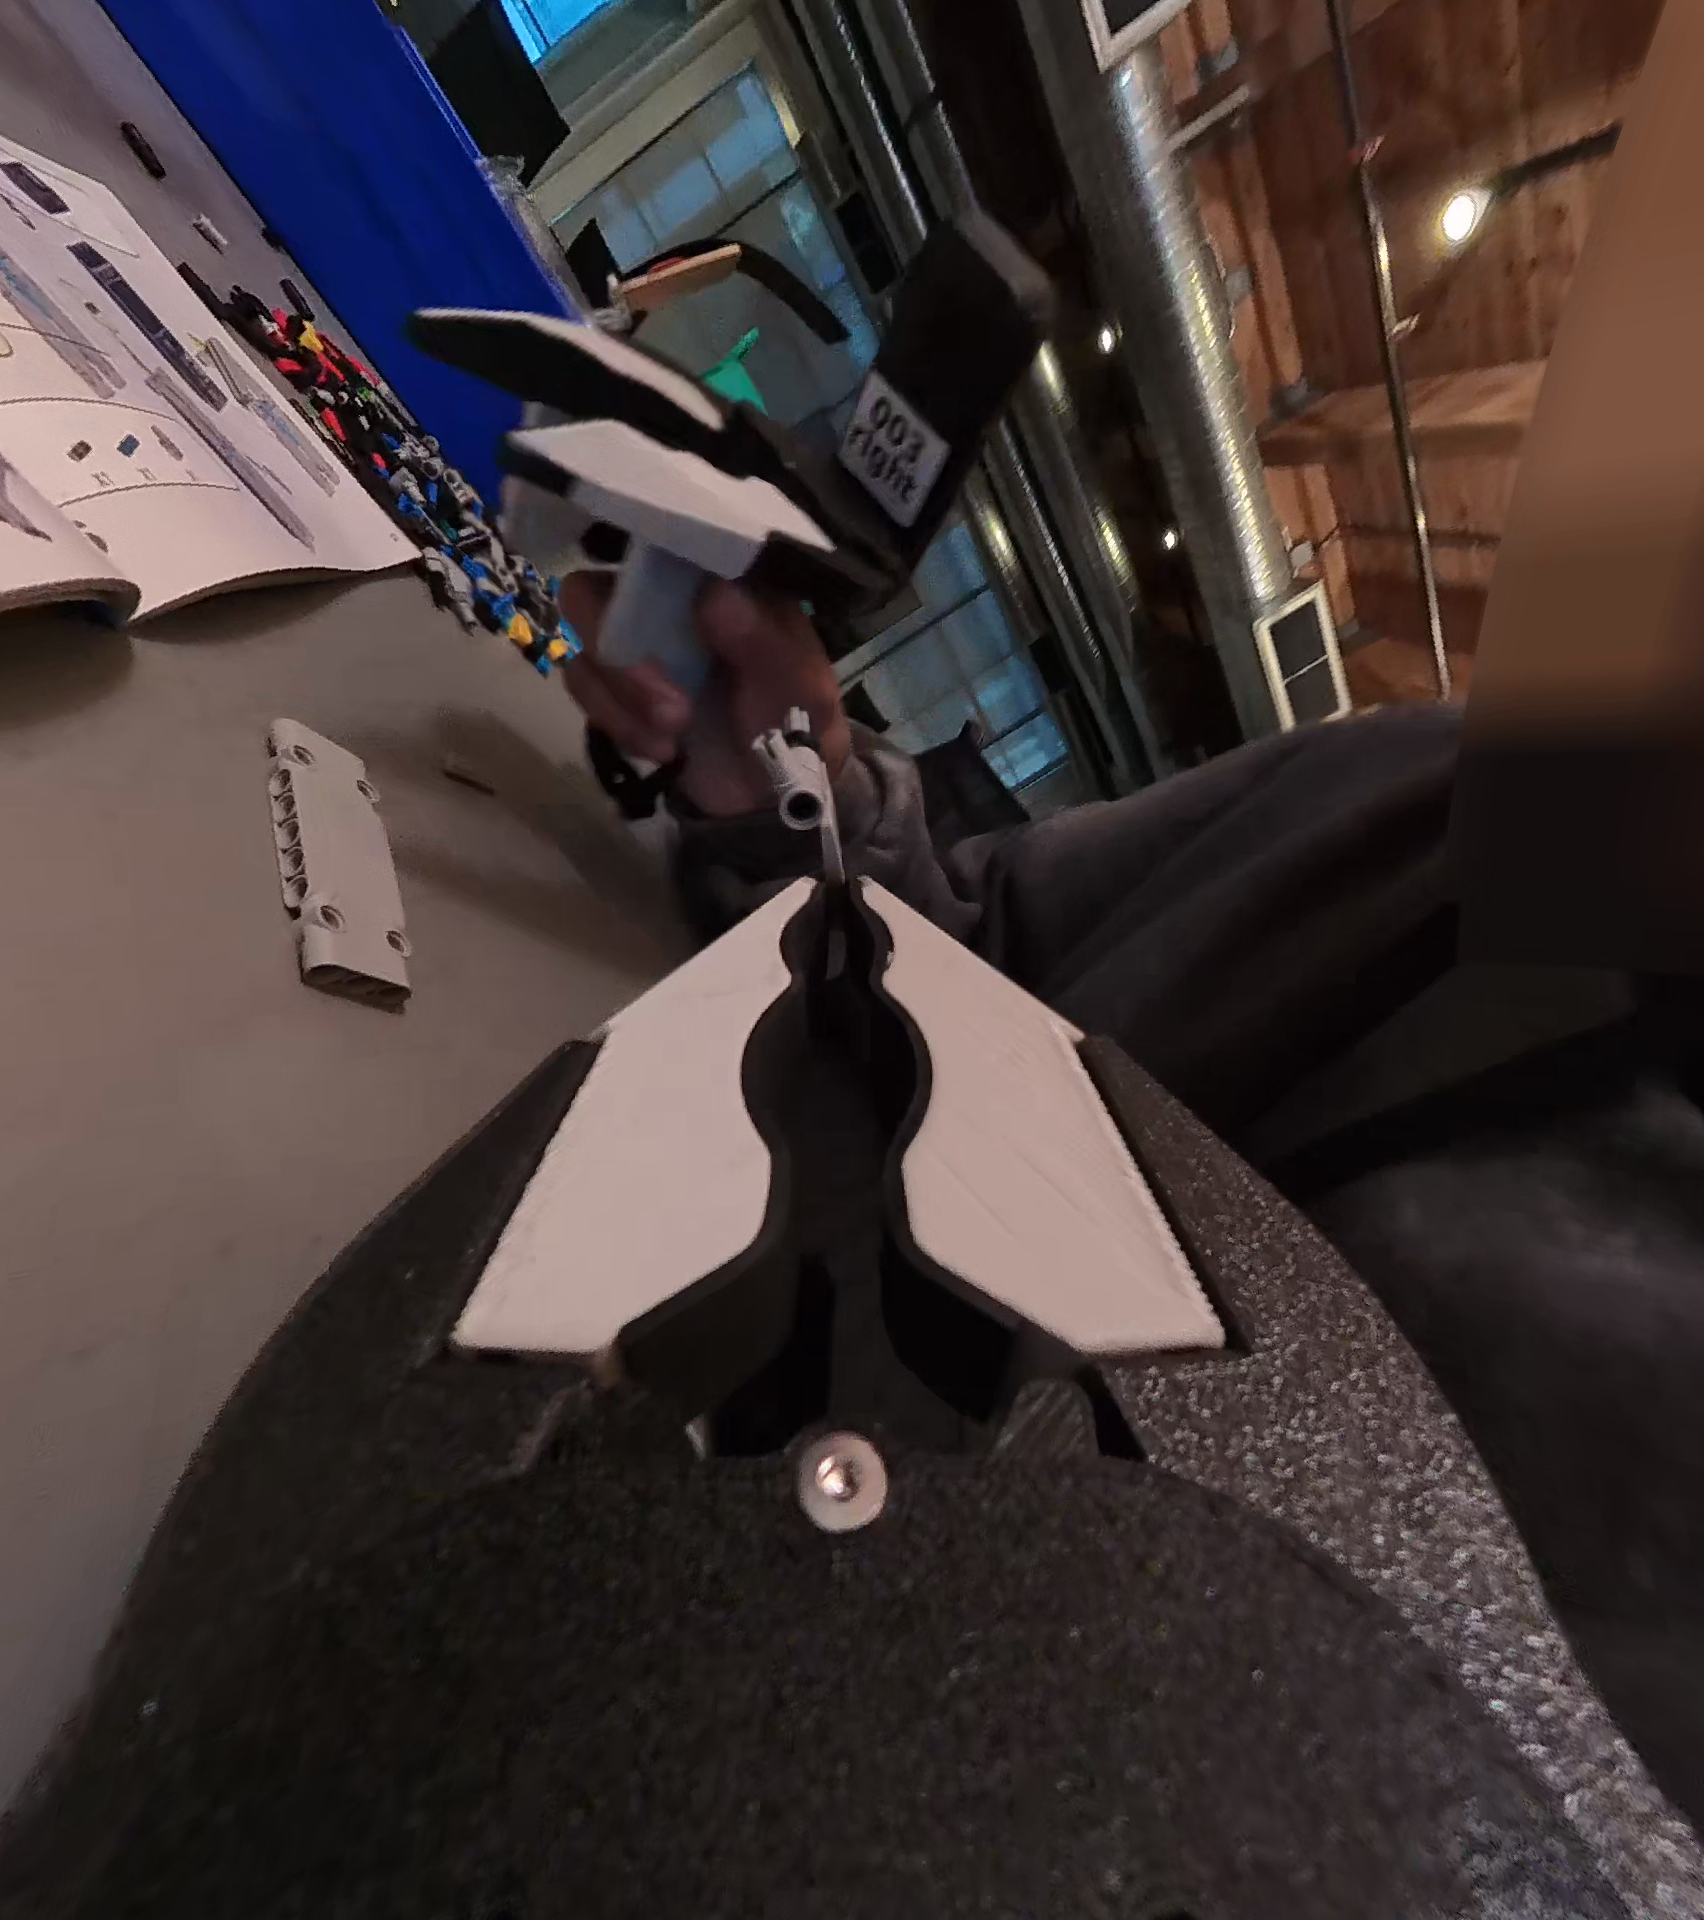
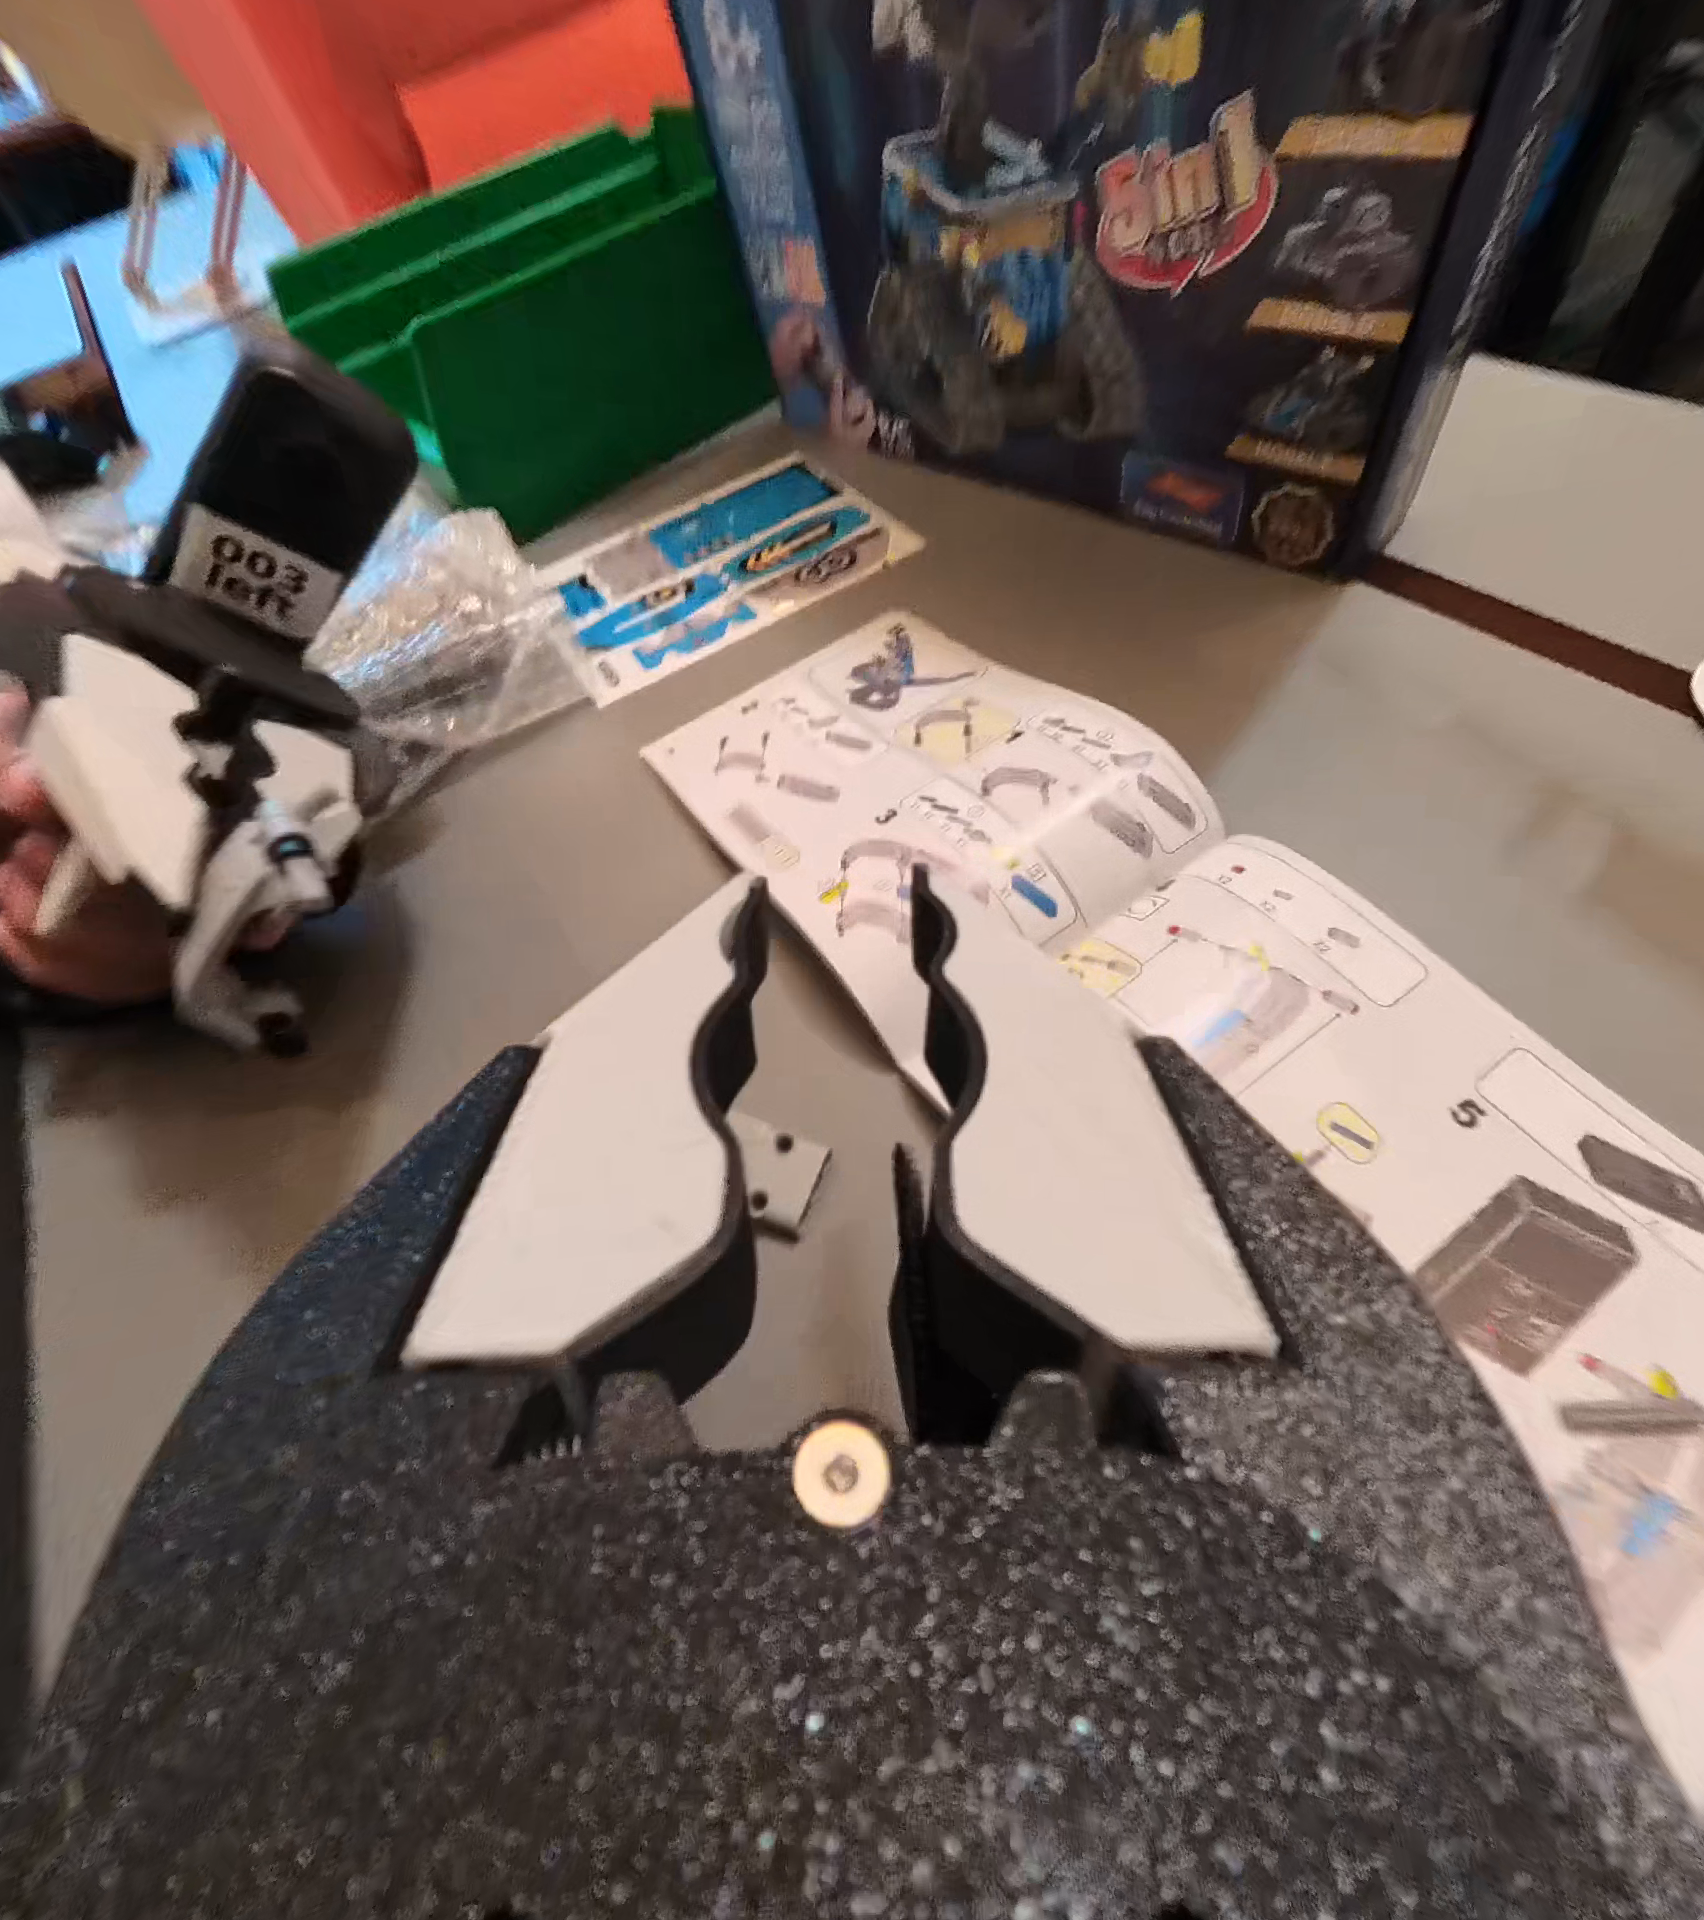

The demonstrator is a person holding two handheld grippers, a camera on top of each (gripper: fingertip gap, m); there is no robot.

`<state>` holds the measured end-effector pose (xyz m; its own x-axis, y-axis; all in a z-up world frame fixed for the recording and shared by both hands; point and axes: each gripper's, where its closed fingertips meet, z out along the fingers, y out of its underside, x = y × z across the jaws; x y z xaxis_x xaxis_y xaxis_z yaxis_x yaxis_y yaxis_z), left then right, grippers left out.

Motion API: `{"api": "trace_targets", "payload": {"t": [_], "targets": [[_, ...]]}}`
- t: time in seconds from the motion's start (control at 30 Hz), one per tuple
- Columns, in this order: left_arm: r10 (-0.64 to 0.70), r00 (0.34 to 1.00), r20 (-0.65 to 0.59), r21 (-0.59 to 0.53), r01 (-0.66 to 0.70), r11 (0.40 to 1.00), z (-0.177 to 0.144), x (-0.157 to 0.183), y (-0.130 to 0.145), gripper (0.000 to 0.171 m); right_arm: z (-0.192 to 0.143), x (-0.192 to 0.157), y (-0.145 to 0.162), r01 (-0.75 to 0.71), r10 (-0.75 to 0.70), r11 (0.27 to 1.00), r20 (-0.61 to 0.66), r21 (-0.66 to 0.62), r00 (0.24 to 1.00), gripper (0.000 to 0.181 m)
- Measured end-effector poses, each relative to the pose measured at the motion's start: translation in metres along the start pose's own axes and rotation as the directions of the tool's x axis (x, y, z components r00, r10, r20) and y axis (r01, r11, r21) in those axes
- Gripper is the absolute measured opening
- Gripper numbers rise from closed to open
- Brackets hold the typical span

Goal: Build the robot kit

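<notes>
My left gripper (image 1: 835, 883) is shut on a thin grey building-toy part (image 1: 802, 800) with a tube connector at its far end, held in the air past the table edge. In the right wrist view this part shows as a curved grey assembly (image 2: 235, 935) with a black pin. My right gripper (image 2: 837, 894) is open and empty, low over the grey table (image 2: 515, 935). A small flat grey piece (image 2: 788, 1179) with holes lies on the table between its fingers. The right gripper also shows in the left wrist view (image 1: 469, 387), above the loose pieces.
An open instruction booklet (image 2: 1191, 935) lies to the right of the right gripper. A sticker sheet (image 2: 723, 582), a crumpled plastic bag (image 2: 443, 623), a green bin (image 2: 536, 343) and the toy box (image 2: 1087, 260) are farther back. A grey panel piece (image 1: 339, 862) and a pile of small coloured pieces (image 1: 412, 468) lie on the table.
</notes>
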<state>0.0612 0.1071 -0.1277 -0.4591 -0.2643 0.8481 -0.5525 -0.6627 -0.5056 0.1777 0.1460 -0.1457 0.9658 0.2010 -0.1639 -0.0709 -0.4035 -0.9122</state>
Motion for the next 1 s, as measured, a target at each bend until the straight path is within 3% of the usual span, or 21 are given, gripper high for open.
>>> {"api": "trace_targets", "payload": {"t": [0.13,0.3,0.6,1.0], "targets": [[0.019,0.999,0.033,-0.034,-0.017,0.999,-0.001,-0.005,0.005,0.001,0.011,-0.008,0.029,0.073,-0.071,0.995,0.028,-0.074,0.997,0.026],[-0.02,0.998,0.061,-0.033,0.022,0.999,-0.001,-0.015,0.003,0.0,0.016,0.017,0.051,0.144,-0.167,0.965,-0.09,-0.22,0.982,0.025],[-0.073,0.997,0.003,0.032,0.073,0.997,-0.006,-0.014,-0.011,0.0,0.014,0.024,0.049,0.006,-0.016,0.987,-0.062,-0.162,0.998,0.024],[-0.047,0.998,0.029,0.044,0.046,0.998,-0.005,-0.016,-0.013,0.0,0.005,0.028,0.047,0.009,-0.019,0.989,-0.066,-0.15,0.998,0.024]]}}
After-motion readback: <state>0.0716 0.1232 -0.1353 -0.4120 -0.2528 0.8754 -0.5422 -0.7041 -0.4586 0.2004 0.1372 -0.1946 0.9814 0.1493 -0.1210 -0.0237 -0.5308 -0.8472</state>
